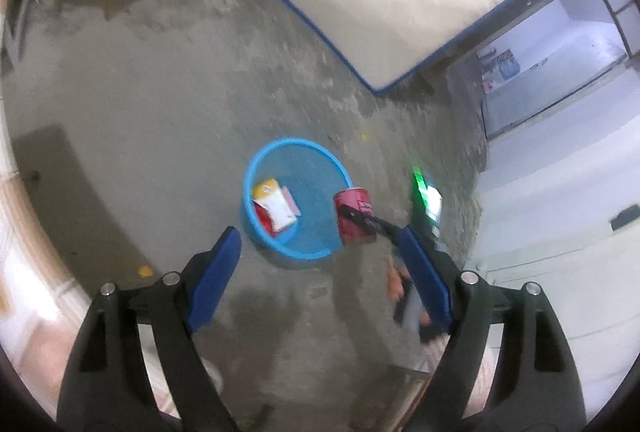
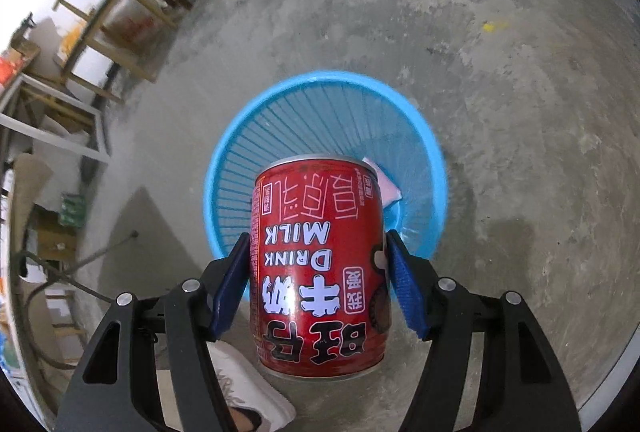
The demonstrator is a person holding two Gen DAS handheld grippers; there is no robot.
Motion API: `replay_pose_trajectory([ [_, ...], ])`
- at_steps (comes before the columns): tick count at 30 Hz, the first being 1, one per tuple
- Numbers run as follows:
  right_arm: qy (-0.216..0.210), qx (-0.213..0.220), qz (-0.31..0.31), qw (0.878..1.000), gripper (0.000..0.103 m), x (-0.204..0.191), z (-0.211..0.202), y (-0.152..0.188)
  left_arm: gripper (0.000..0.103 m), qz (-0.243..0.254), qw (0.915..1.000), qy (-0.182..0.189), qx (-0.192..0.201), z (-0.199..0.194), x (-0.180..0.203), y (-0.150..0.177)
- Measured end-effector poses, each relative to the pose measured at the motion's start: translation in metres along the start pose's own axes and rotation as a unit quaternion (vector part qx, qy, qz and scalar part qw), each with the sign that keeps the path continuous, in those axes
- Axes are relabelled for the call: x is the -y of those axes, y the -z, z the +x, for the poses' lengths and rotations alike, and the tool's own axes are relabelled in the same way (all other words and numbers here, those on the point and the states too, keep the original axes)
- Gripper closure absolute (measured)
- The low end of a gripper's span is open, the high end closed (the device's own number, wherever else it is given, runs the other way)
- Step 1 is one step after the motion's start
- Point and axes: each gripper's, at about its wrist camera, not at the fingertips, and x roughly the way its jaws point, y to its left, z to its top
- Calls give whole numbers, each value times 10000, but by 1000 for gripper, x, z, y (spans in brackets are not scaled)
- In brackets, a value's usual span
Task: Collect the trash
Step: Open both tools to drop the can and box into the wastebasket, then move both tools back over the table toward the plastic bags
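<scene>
Right claw (image 2: 316,272) grips red can (image 2: 318,264) above blue basket (image 2: 320,83); left claw (image 1: 320,264) wide, empty.

can (image 2: 318,264): we see glossy red printed metal, silvery rims;
basket (image 2: 434,167): we read it as smooth blue plastic, ribbed walls;
floor (image 2: 520,135): rough, matt concrete, we'd say;
gripper pads (image 2: 404,290): textured blue, on matt black plastic arms

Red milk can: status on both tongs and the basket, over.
Right tongs shut on red milk can, above blue basket. Left tongs open, empty. Wrappers already in basket. Nothing in the way.
</scene>
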Motion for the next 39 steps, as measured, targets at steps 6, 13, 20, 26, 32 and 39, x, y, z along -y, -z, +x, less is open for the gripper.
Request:
replay_pose_trajectory([
  [6, 428, -197, -258, 9986, 38, -24, 58, -27, 22, -58, 9976, -180, 663, -98, -25, 52],
  [13, 722, -161, -379, 9965, 30, -37, 71, -39, 20, -397, 9895, -528, 1282, -163, -53, 109],
  [20, 353, 274, -261, 9987, 30, -32, 17, -20, 20, -913, 9783, -704, 1721, -203, -88, 151],
  [26, -34, 595, -327, 9977, 30, -36, -48, 20, 19, -1144, 9635, -1164, 2121, -238, -112, 182],
  [32, -302, 974, -1037, 9894, 23, -99, -122, 70, 19, -1475, 9428, -1900, 2309, -269, -134, 214],
  [39, -706, 1561, -2645, 9490, 9, -244, -200, 136, 17, -1718, 9235, -2516, 2332, -305, -163, 250],
])
